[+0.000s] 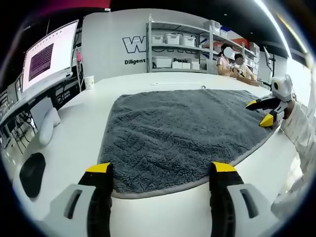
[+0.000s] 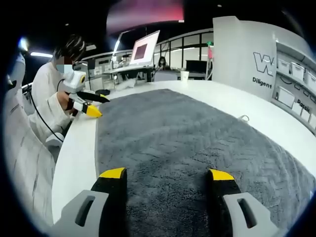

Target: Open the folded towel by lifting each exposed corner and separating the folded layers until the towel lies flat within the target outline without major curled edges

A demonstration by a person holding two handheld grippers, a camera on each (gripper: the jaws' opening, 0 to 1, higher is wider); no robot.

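Most of the white table (image 1: 163, 217) is covered by a spread grey towel (image 1: 182, 133). Bare strips are left along its edges. A white cup (image 1: 89, 81) and a black object (image 1: 32, 173) are set well apart from the towel.

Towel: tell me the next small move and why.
Probably lower the open left gripper onto the near hem of the grey towel and pinch it; that edge lies between its jaws. The right gripper hovers open over the pile, gripping nothing.
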